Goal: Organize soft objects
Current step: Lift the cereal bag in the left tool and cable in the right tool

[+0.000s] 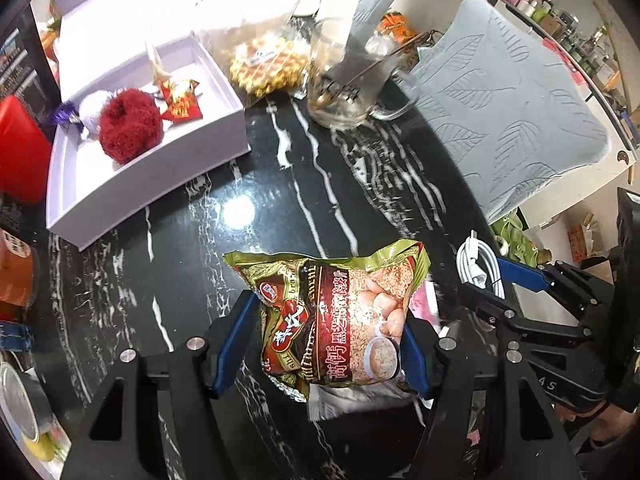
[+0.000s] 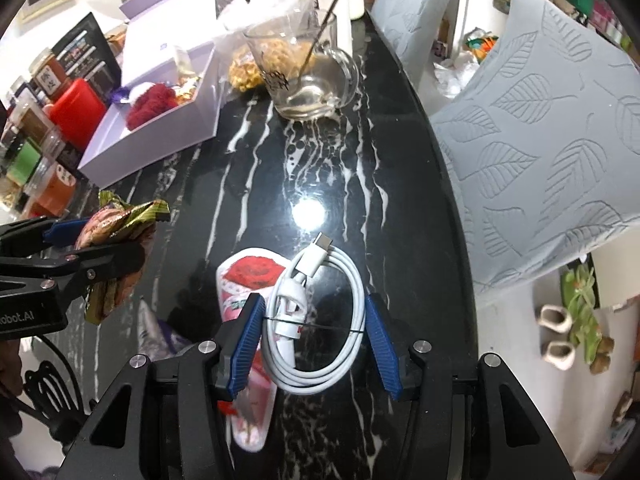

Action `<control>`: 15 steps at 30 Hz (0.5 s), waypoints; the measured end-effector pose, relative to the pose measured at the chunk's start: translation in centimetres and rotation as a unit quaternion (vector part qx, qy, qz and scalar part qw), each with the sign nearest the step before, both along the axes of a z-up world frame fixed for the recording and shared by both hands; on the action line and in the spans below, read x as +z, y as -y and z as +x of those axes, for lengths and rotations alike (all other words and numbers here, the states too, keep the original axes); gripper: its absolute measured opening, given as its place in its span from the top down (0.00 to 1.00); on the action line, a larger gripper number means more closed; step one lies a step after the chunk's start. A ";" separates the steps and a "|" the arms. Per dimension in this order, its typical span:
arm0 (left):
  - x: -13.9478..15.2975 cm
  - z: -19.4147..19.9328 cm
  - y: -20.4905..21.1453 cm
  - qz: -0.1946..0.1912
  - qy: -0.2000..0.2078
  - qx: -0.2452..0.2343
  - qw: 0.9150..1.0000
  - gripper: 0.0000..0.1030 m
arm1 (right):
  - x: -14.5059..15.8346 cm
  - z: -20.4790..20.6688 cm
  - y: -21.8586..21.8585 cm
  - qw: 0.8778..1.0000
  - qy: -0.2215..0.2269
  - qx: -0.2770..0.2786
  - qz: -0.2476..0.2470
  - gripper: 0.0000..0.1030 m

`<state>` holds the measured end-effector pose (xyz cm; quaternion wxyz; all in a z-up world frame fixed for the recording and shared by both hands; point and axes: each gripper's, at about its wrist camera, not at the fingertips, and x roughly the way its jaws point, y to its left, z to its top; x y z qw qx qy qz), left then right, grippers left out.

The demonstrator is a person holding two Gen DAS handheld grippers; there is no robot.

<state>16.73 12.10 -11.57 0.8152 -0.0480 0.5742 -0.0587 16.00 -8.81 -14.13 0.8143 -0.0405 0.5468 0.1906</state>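
My left gripper [image 1: 324,340] is shut on a green and brown snack packet [image 1: 336,320] and holds it above the black marble table [image 1: 240,208]; it also shows in the right wrist view [image 2: 116,248]. My right gripper [image 2: 314,340] is open, its blue pads on either side of a coiled white cable [image 2: 320,312] lying on the table, partly over a red and white sachet [image 2: 244,280]. The cable also shows in the left wrist view [image 1: 480,268]. A white open box [image 1: 140,148] at the far left holds a red fluffy ball [image 1: 130,130] and a small red packet [image 1: 180,100].
A glass mug with a stick [image 1: 344,88] and a bagged waffle [image 1: 268,64] stand at the back of the table. Grey leaf-pattern chair backs [image 1: 508,112] line the right edge. Jars and a red block [image 2: 76,112] crowd the left side.
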 end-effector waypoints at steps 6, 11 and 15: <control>3.2 -1.6 0.9 0.004 0.025 0.000 1.000 0.37 | 2.2 -1.6 1.2 1.000 0.008 -0.003 0.024 0.50; 5.1 -2.9 1.5 -0.006 0.038 0.007 0.999 0.37 | 4.2 -2.9 2.1 0.999 0.023 -0.005 0.034 0.50; 6.7 -4.3 2.0 -0.005 0.055 0.010 0.998 0.37 | 5.5 -3.9 2.6 0.999 0.032 0.000 0.043 0.50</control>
